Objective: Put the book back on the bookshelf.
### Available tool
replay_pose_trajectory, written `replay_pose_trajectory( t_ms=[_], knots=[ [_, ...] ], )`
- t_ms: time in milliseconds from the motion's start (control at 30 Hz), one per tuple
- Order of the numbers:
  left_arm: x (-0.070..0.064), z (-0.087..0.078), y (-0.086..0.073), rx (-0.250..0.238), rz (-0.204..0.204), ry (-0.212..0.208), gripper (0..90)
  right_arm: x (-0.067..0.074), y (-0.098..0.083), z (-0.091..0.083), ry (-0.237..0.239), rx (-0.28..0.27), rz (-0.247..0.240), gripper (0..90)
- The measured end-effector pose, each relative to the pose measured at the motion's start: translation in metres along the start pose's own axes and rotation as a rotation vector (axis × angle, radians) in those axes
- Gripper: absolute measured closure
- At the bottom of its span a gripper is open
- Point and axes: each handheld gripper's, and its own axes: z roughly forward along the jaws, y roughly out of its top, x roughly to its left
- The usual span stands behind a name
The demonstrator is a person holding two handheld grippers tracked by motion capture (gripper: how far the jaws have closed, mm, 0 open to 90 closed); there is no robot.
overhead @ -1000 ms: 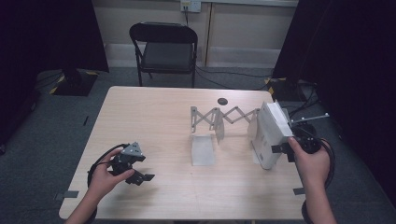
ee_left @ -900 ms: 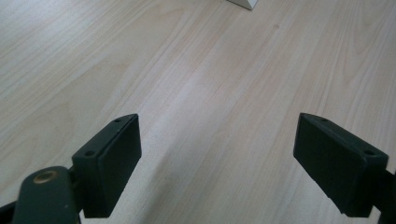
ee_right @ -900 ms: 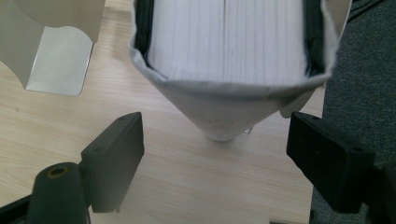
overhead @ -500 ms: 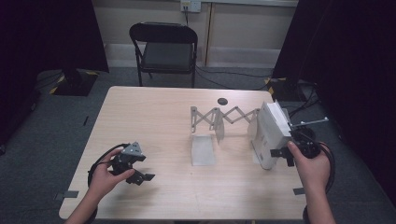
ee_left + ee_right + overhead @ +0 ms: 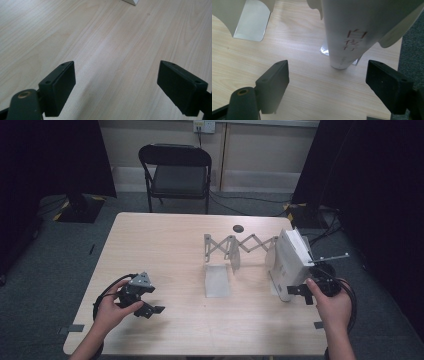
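Even overhead light falls on the pale table point(image 5: 165, 245), while the room's side edges sink into near black. Shadows are soft and short. The high view is slightly grainy. In both gripper views the near jaws are blurred, and the tabletop shows mild glare.

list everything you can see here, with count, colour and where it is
table: 1, light wood, centre of the high view
expanding bookend rack: 1, pale grey metal, right half of the table, stretched out sideways
book: 1, white with red characters on the spine, standing at the rack's right end
small round thing: 1, dark, far edge of the table; cannot tell what it is
folding chair: 1, black, beyond the table
curtains: 2, black, at both sides of the room
wall socket: 1, white, on the back wall
left gripper: 1, black, jaws open over bare tabletop, near left corner
right gripper: 1, black, jaws open, just short of the book
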Motion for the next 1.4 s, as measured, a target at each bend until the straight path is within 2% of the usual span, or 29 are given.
replay_pose_trajectory(
  t_ms=[300, 733, 1400],
  knots=[
    [0.000, 0.001, 0.001, 0.004, 0.002, -0.002, 15.0, 0.009, -0.009, 0.011, 0.024, 0.006, -0.008, 18.2],
    [0.000, 0.000, 0.000, -0.002, -0.004, -0.003, 15.0, 0.024, -0.013, 0.025, 0.060, 0.015, -0.050, 18.3],
    [0.000, 0.001, -0.001, 0.003, -0.004, -0.008, 15.0, 0.036, -0.018, 0.042, 0.109, 0.019, -0.075, 18.4]
  ],
)
